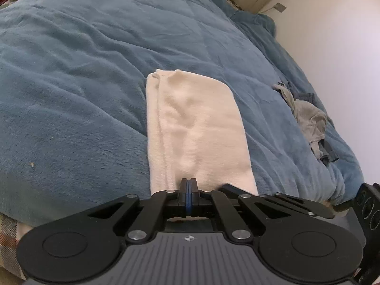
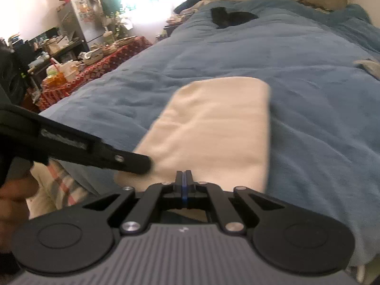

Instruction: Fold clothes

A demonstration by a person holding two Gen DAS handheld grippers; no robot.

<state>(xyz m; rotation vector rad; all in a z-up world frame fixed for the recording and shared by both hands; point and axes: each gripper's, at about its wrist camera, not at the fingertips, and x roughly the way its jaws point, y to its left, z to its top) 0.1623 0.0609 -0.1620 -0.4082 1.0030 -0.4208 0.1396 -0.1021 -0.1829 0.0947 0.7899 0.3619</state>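
A cream cloth (image 1: pixel 197 123), folded into a long strip, lies on the blue blanket (image 1: pixel 83 71) and runs away from me. My left gripper (image 1: pixel 189 180) is shut, its tips at the strip's near end; no cloth shows between the pads. The right wrist view shows the same cream cloth (image 2: pixel 213 123) with my right gripper (image 2: pixel 183 173) shut over its near edge, and again no fabric is seen between the pads. The left gripper's black finger (image 2: pixel 118 159) reaches in from the left onto the strip's near left corner. Part of the right gripper (image 1: pixel 296 201) shows low on the right.
A crumpled grey garment (image 1: pixel 308 116) lies near the bed's right edge by the white wall. A black item (image 2: pixel 230 16) rests far up the bed. Left of the bed stands a cluttered table with a red patterned cover (image 2: pixel 95 68). A hand (image 2: pixel 14 190) is at lower left.
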